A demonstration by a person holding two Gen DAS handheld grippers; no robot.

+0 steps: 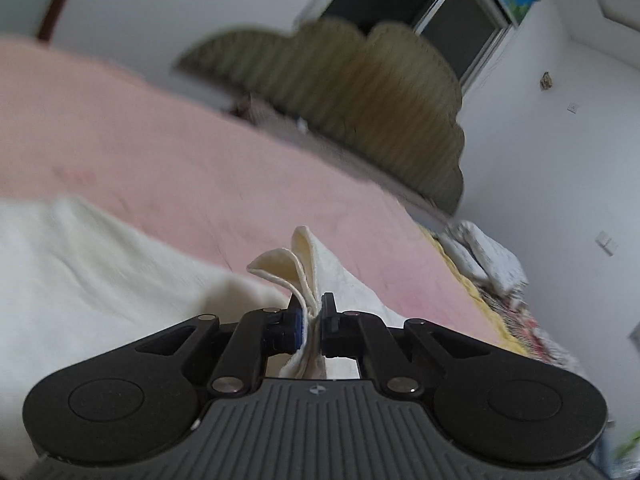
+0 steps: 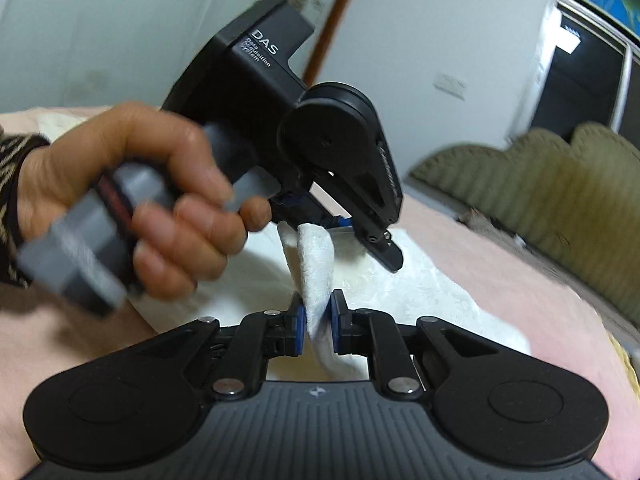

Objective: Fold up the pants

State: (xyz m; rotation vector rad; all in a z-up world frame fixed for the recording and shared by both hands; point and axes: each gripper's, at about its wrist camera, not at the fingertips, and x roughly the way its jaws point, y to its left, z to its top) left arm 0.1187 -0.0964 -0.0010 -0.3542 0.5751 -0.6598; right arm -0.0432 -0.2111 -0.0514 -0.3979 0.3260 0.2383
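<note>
Right hand-held gripper (image 2: 319, 322) and left hand-held gripper (image 1: 313, 317) both clamp white pants (image 2: 400, 280) — olive headboard (image 1: 360, 92) beyond.

Pants (image 2: 420, 280) lie spread on the bed (image 2: 520, 280), headboard (image 2: 560, 184) behind them at the far end. Left hand-held gripper (image 2: 320, 226) sits above and behind the right hand-held gripper (image 2: 319, 320), a fold of pants running between the two. Left hand (image 2: 132, 184) at left. Bedding pile (image 1: 484, 256) right of the bed.
</note>
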